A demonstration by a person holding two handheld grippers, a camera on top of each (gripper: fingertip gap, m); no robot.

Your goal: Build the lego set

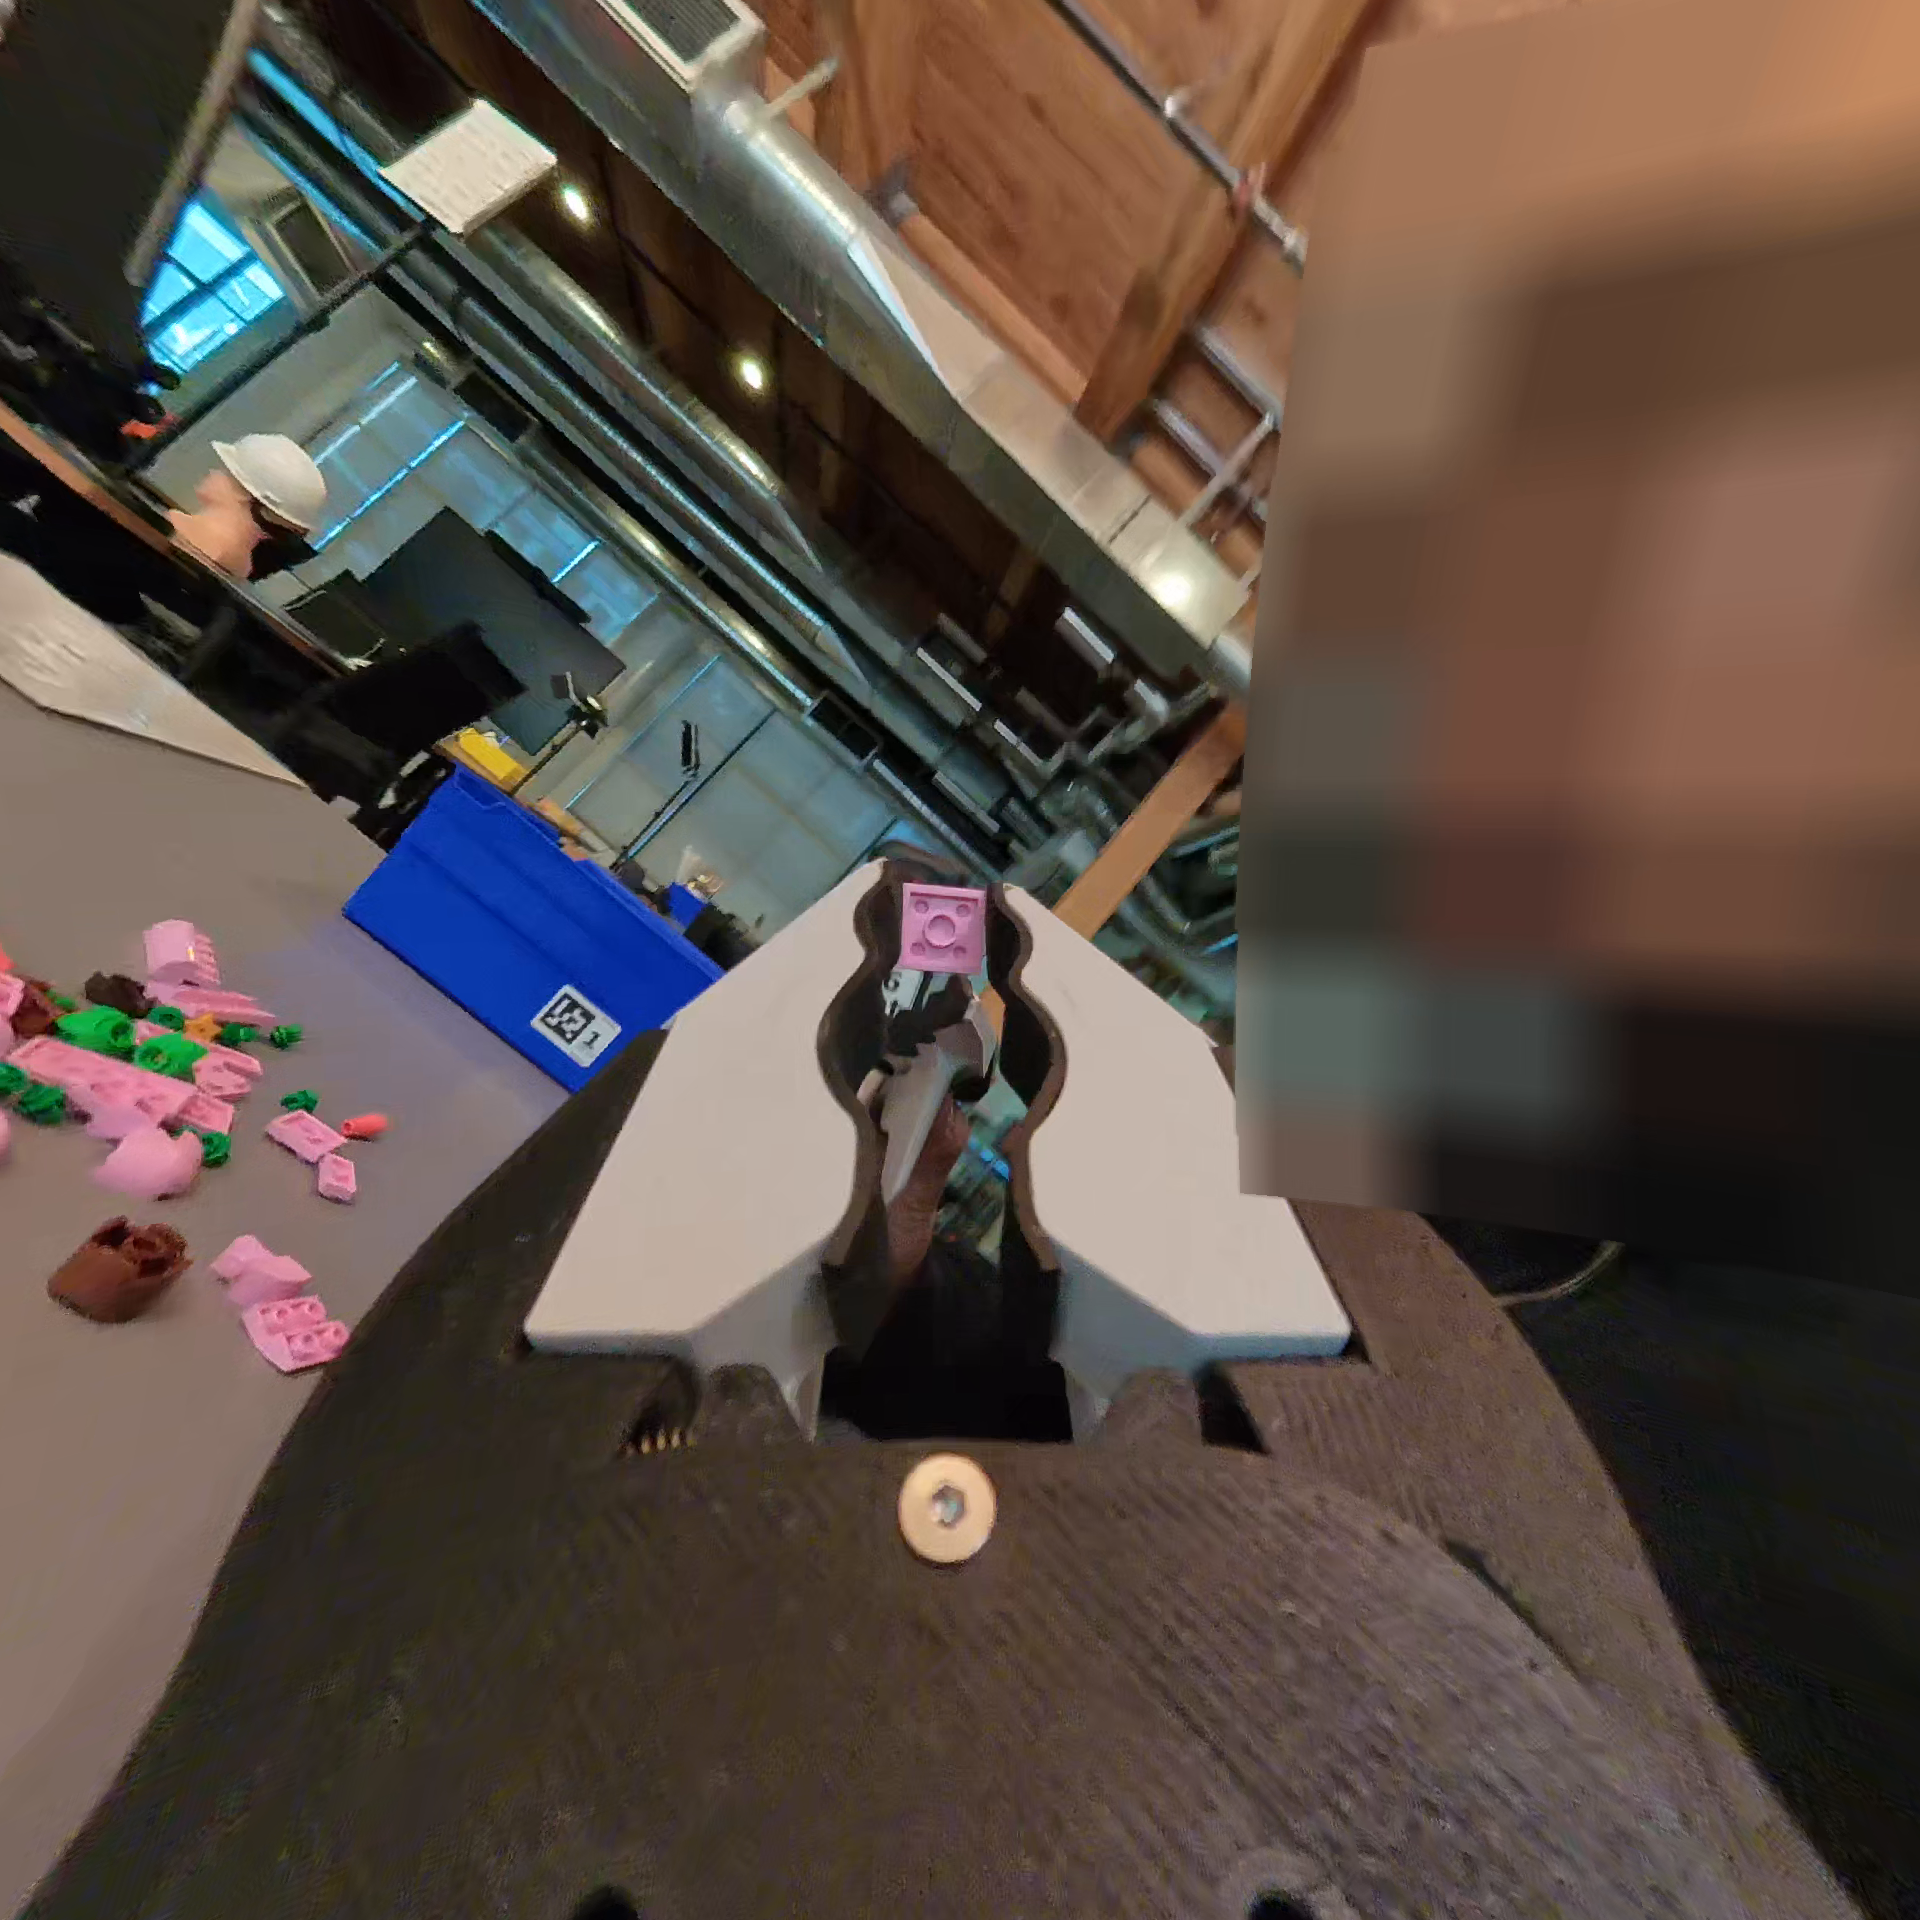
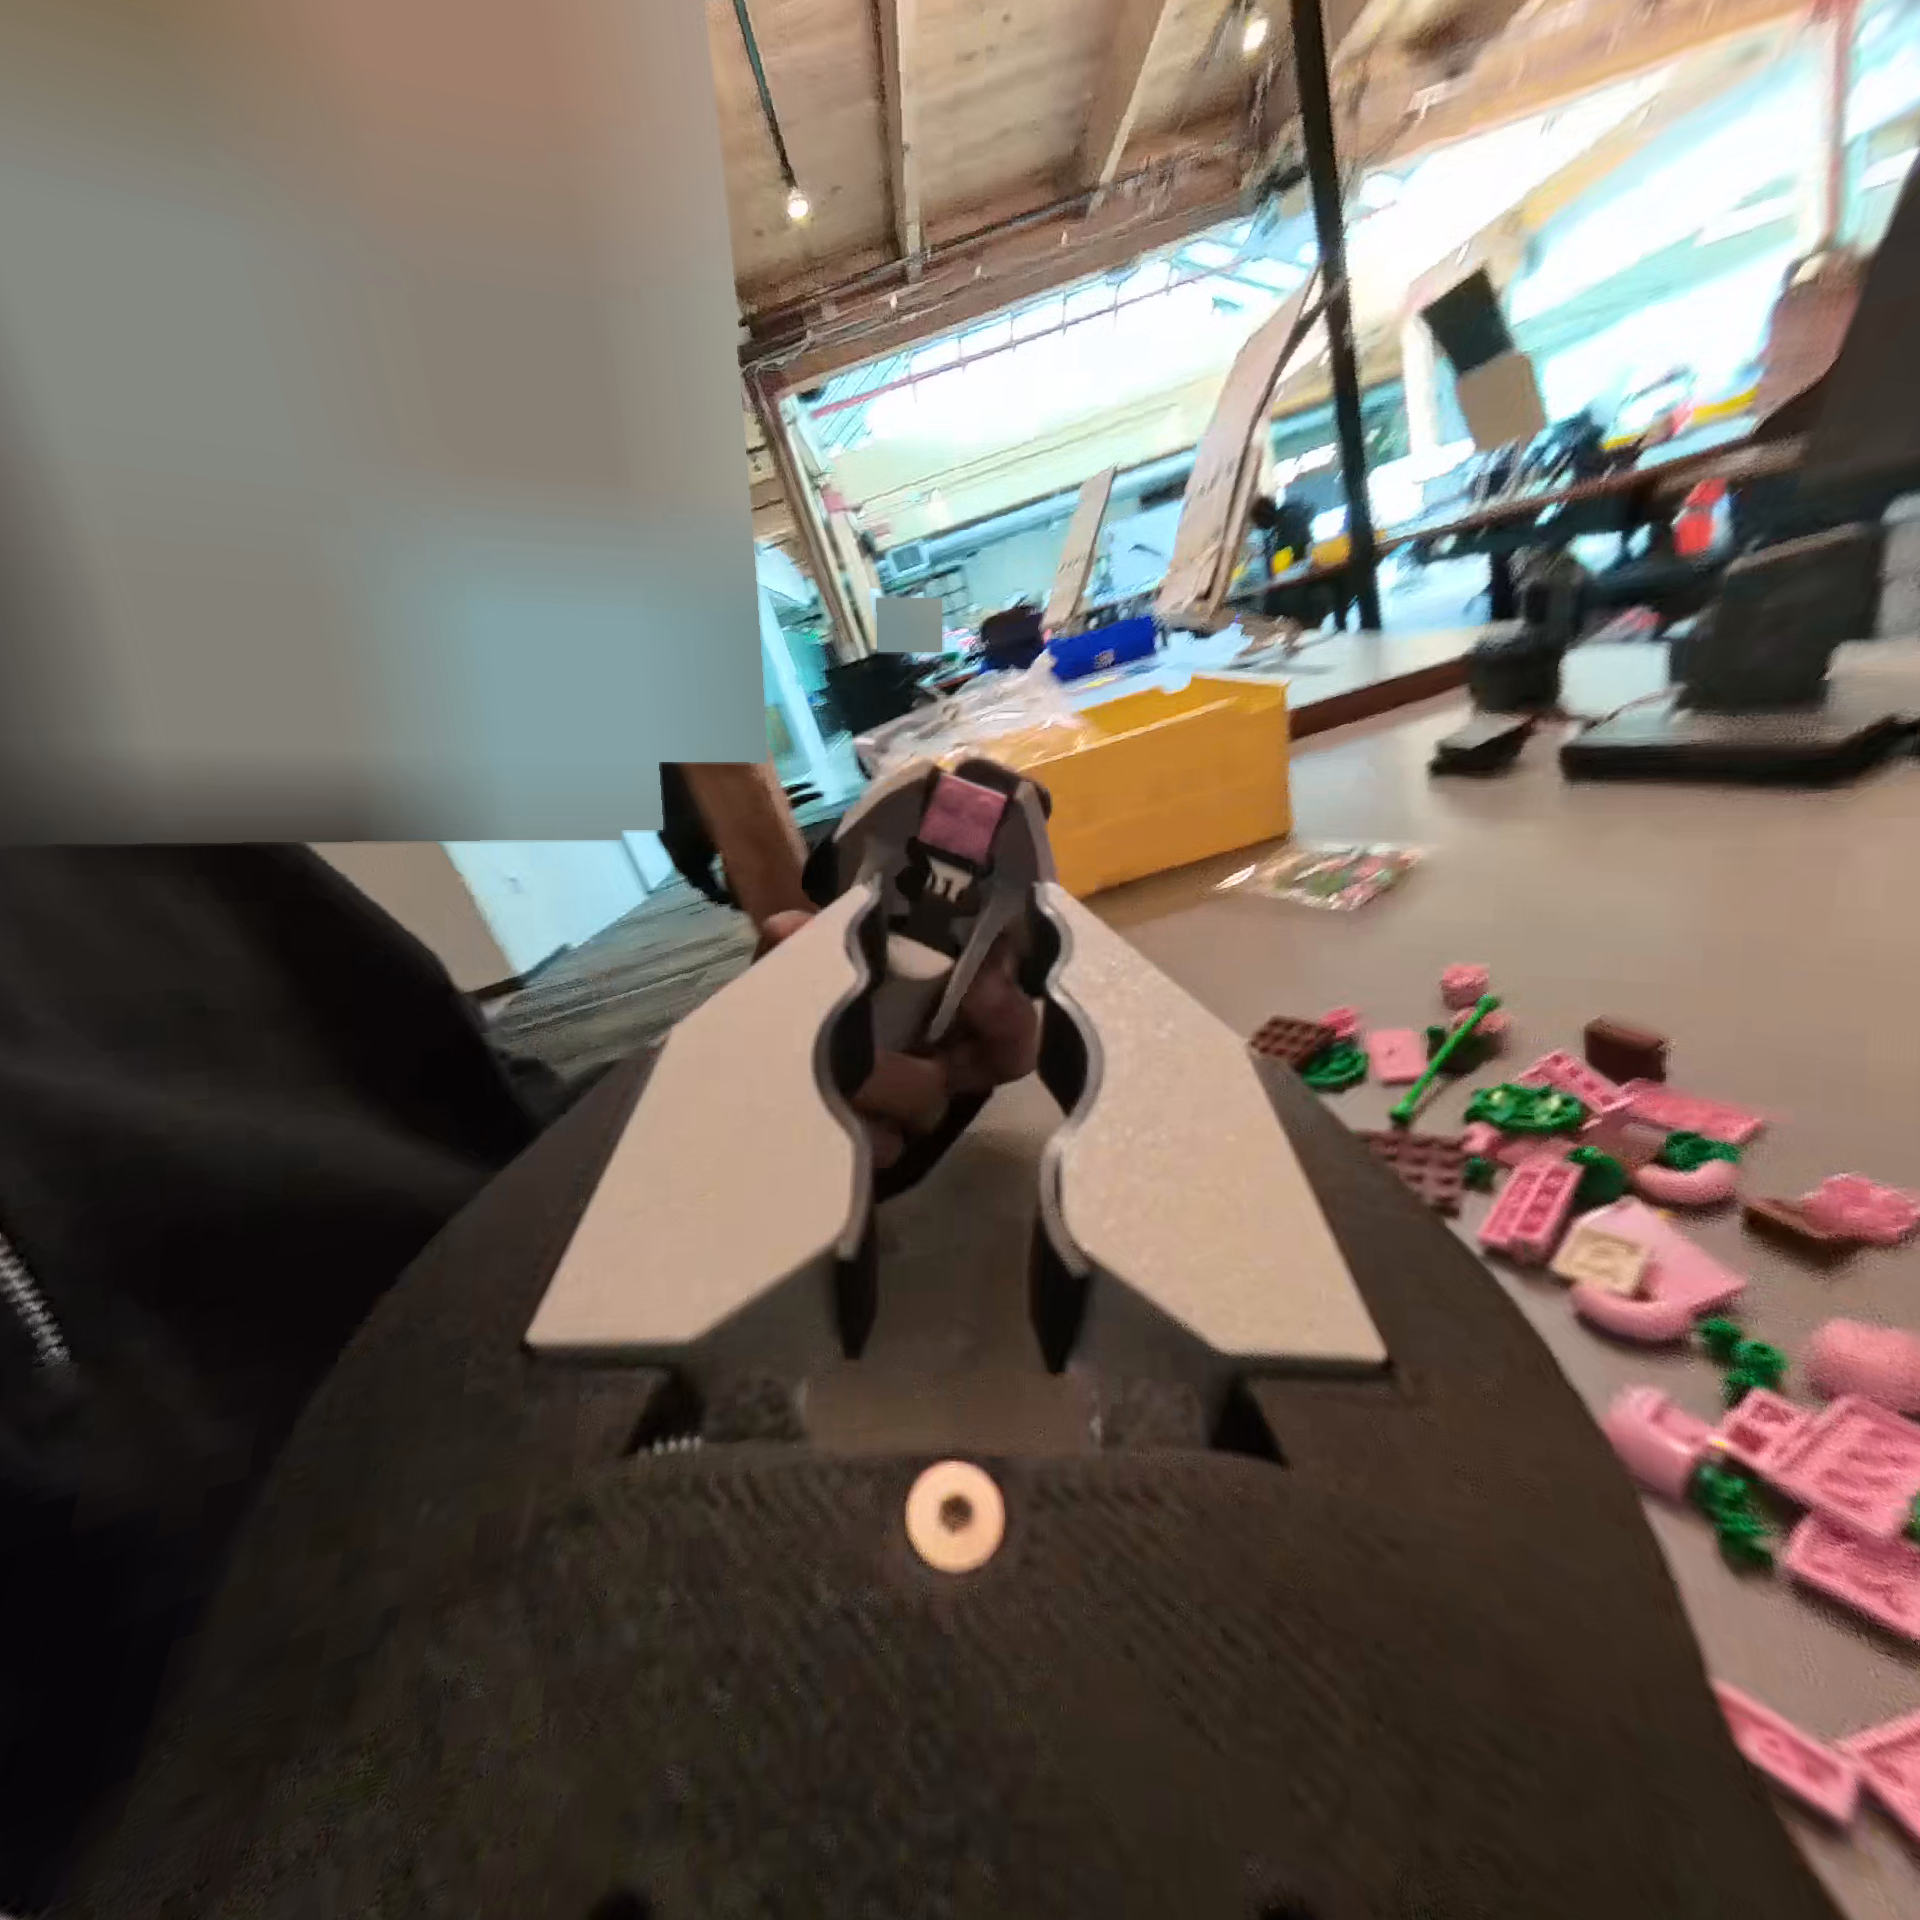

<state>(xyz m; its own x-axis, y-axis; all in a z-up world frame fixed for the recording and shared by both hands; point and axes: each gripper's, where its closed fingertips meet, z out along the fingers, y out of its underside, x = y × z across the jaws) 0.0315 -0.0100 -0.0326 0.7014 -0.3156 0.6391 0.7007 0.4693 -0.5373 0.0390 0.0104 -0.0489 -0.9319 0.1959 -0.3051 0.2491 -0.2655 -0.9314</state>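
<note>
Grey table [image 1: 187, 831] below carries loose bricks [image 1: 156, 1081]. My left gripper [image 1: 940, 914] pinches a pink plate [image 1: 942, 928] at its tips; my right gripper [image 2: 951, 904] faces it, jaws nearly closed, empty.

Left gripper [image 1: 943, 940]: two pale grey faceted fingers [image 1: 727, 1122] with dark scalloped inner edges, seated in a rough black printed body [image 1: 935, 1714]; one silver washer and hex screw [image 1: 947, 1508] at centre. Right gripper [image 2: 961, 831]: same build, grey fingers [image 2: 717, 1164], black body [image 2: 935, 1714], silver screw [image 2: 955, 1516]. Black zipped jacket [image 2: 208, 1143] at left.
</note>
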